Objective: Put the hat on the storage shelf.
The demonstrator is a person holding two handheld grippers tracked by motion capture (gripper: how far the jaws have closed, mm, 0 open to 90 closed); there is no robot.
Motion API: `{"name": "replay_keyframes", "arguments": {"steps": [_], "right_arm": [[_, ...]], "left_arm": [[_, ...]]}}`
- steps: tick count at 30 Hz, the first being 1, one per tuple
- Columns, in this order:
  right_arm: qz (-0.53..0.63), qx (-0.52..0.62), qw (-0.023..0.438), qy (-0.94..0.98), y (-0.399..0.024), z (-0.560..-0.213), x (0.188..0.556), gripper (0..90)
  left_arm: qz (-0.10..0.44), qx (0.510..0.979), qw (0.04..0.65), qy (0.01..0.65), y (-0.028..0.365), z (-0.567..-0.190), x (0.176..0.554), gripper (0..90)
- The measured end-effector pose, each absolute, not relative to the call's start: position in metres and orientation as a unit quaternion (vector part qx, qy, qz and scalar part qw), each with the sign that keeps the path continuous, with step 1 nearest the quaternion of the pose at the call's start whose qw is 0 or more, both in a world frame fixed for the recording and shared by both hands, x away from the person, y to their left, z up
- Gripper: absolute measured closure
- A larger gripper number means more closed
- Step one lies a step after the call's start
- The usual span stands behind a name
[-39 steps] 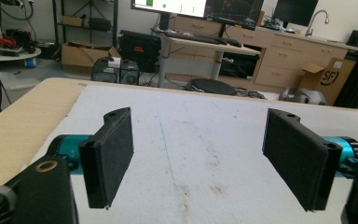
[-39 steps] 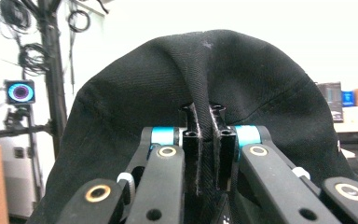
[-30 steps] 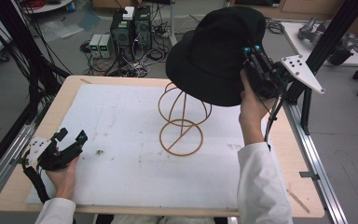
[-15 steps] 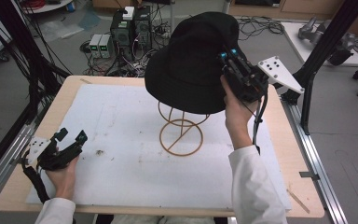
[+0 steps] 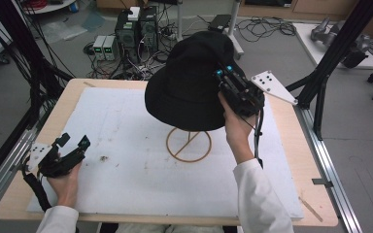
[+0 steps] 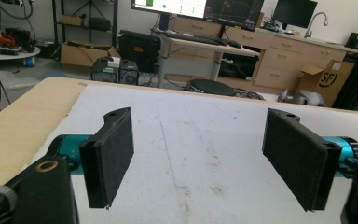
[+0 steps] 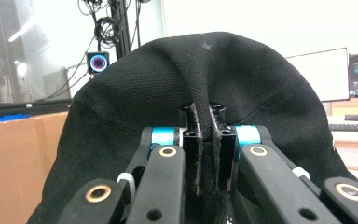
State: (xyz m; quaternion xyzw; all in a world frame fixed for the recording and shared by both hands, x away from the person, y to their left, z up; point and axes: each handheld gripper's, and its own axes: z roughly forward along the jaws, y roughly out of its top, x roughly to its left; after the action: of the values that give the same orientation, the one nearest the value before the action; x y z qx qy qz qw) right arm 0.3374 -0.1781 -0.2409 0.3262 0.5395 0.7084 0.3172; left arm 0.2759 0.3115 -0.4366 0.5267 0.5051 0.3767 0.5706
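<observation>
High view: black bucket hat (image 5: 189, 85) sits over the top of the wire hat stand (image 5: 189, 144), crown up, brim hanging just above the stand's round base ring. Stand is on the white foam sheet (image 5: 126, 184), approx mid-table. R gripper (image 5: 223, 80) is at the hat's right side, jaws pinched shut on the hat fabric; R hand (image 5: 235, 128) sits below it, just right of the stand. L gripper (image 5: 73, 144) is well apart from the stand, near the sheet's left edge, resting low, jaws spread, nothing between them; L hand (image 5: 65, 182) behind it. Hat's inside can't be seen from here.

Left gripper view: L gripper (image 6: 198, 158) jaws wide apart, pads facing each other over bare stained foam sheet (image 6: 196, 121), nothing held. Open cardboard box (image 6: 324, 77) on the floor beyond the table; contents can't tell.

Right gripper view: R gripper (image 7: 205, 140) pads clamped together w/ a fold of the black hat (image 7: 200, 79) squeezed between them; hat crown bulges above and to both sides of the jaws.
</observation>
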Motion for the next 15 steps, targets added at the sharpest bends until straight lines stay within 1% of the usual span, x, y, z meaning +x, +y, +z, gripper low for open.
{"name": "replay_keyframes", "arguments": {"steps": [15], "right_arm": [[0.699,0.33,0.301,0.559,-0.173,-0.273,0.328,86.0]], "left_arm": [[0.38,0.526,0.571,0.504,0.311,-0.436,0.275,25.1]]}}
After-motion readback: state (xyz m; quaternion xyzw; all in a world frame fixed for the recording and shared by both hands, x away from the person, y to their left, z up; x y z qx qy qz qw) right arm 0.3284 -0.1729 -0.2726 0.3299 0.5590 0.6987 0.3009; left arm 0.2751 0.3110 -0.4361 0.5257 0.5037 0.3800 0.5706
